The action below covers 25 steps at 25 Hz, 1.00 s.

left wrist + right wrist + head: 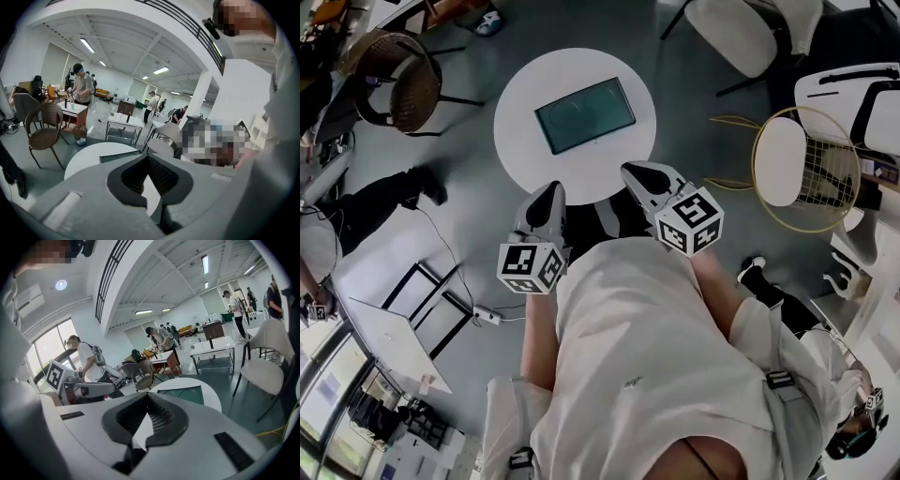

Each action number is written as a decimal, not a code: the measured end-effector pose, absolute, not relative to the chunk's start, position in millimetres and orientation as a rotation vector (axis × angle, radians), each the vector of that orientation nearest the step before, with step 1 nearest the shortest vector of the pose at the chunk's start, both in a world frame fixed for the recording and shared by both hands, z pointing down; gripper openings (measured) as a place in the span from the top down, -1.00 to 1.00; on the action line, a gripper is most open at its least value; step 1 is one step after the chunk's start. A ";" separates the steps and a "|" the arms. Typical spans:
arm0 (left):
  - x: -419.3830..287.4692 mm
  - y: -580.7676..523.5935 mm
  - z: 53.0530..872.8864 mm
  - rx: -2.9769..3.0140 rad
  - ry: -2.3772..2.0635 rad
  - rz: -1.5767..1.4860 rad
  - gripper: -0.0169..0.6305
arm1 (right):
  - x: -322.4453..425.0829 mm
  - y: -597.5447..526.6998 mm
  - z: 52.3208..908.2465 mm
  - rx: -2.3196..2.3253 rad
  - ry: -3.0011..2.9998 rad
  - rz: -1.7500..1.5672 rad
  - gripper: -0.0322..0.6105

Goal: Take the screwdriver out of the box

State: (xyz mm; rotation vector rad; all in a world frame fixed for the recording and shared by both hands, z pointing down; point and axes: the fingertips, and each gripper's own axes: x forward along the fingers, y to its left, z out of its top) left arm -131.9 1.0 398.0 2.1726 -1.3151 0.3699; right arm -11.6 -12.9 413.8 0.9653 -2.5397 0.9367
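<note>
A flat teal box [584,114] lies in the middle of a small round white table [520,141]. Its lid looks closed and no screwdriver shows. My left gripper [551,188] hangs over the table's near edge, jaws together and empty. My right gripper [633,171] is beside it, a little farther in, also shut on nothing. In the left gripper view the box [119,156] peeks over the closed jaws [149,157]. The right gripper view shows the box [181,393] just beyond the shut tips [149,397], and the left gripper [89,389] off to the left.
A wicker chair [398,82] stands left of the table, a gold wire chair with a white seat [797,164] to the right, a white chair [736,33] behind. Cables and a power strip [486,317] lie on the floor. Other people work at tables [124,123] farther off.
</note>
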 end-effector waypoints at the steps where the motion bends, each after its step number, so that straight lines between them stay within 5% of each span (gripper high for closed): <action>1: -132.4 -3.0 402.5 2.178 -1.293 0.388 0.92 | -14.1 -15.1 418.0 0.971 -2.528 0.936 0.88; 25: -102.0 -76.5 546.5 2.310 -0.773 0.883 0.92 | -47.9 -14.9 569.2 1.091 -2.141 1.030 0.88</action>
